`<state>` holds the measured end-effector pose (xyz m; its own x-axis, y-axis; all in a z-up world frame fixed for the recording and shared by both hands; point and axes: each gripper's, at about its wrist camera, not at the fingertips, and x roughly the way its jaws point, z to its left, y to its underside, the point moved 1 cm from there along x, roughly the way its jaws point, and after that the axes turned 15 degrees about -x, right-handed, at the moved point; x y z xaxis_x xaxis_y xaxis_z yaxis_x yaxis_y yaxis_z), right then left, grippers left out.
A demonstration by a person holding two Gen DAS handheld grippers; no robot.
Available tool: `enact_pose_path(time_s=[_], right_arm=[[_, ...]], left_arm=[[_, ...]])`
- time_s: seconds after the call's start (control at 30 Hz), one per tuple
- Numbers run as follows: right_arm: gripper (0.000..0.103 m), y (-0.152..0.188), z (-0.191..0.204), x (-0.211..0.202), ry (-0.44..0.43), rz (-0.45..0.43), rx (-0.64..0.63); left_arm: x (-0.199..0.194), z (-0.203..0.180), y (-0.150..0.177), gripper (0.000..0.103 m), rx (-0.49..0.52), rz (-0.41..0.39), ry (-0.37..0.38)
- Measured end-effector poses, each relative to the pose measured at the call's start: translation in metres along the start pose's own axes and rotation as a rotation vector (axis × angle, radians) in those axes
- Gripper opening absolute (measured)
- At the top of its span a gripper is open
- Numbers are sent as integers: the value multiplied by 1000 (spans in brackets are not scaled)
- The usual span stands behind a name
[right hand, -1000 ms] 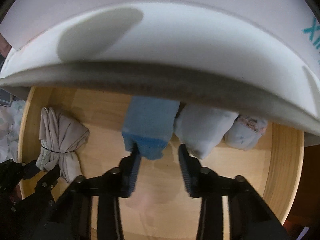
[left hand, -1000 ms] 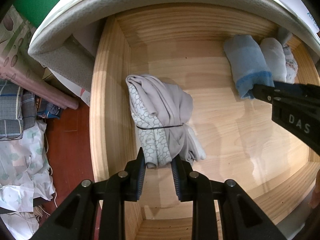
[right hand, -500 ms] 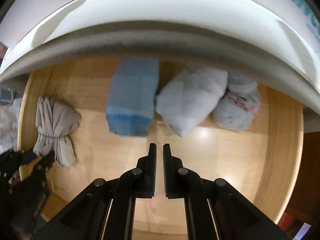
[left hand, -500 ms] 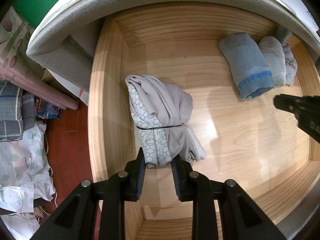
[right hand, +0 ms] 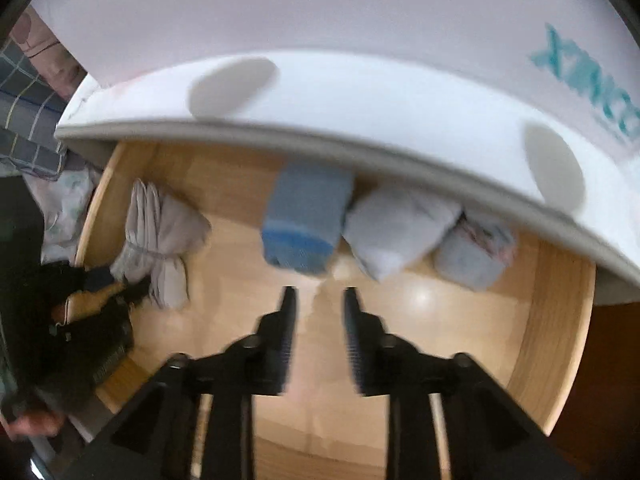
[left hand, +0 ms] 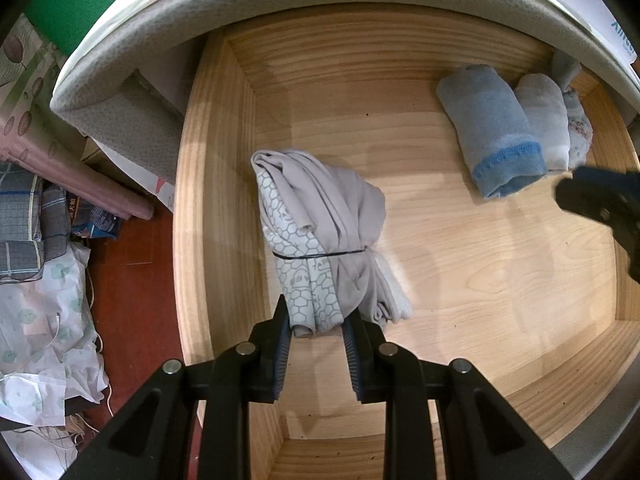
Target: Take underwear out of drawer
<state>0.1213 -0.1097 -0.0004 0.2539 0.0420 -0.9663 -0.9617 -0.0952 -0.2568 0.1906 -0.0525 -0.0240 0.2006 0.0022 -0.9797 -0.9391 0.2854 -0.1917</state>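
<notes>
Left gripper [left hand: 316,326] — jaws set narrow, closed on the near end of the tied underwear bundle [left hand: 320,240]; the cloth is seen pinched between the two ribbed pads, the gripper pointing steeply down into the wooden drawer [left hand: 208,200].

Right gripper [right hand: 318,300] — jaws parted by a modest gap, having just been opening; nothing is held between them, only bare drawer floor is seen there. It is poised just near of the blue roll [right hand: 304,220], apart from it. The view is blurred.

Tied underwear bundle — several pieces bunched lengthwise, plain grey-beige cloth beside a white piece printed with a grey honeycomb pattern, bound round the middle by a thin dark band. It lies on the drawer floor at the left side, close to the left wall, its long axis running near to far.

Blue roll — light blue with a darker blue hem at its near end, placed at the far right of the drawer. Touching it to the right, a pale grey roll [left hand: 544,120], then a small patterned roll [left hand: 578,128] in the far right corner.
</notes>
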Motion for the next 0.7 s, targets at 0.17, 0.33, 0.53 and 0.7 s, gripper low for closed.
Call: enact_pose_path(time_s=[0.17,0.33,0.53,0.7], right_arm=[[35,-17,14,11,50,-12,28],[34,-28,23,28,122,-4,8],[14,-30,15,39,106,33,25],[10,-24,-12,26,73,71,34]], left_arm=[[2,2,1,24,4,1,8],[3,5,1,24,5,1,16],[3,5,1,24,5,1,16],[4,6,1,25,6,1,17]])
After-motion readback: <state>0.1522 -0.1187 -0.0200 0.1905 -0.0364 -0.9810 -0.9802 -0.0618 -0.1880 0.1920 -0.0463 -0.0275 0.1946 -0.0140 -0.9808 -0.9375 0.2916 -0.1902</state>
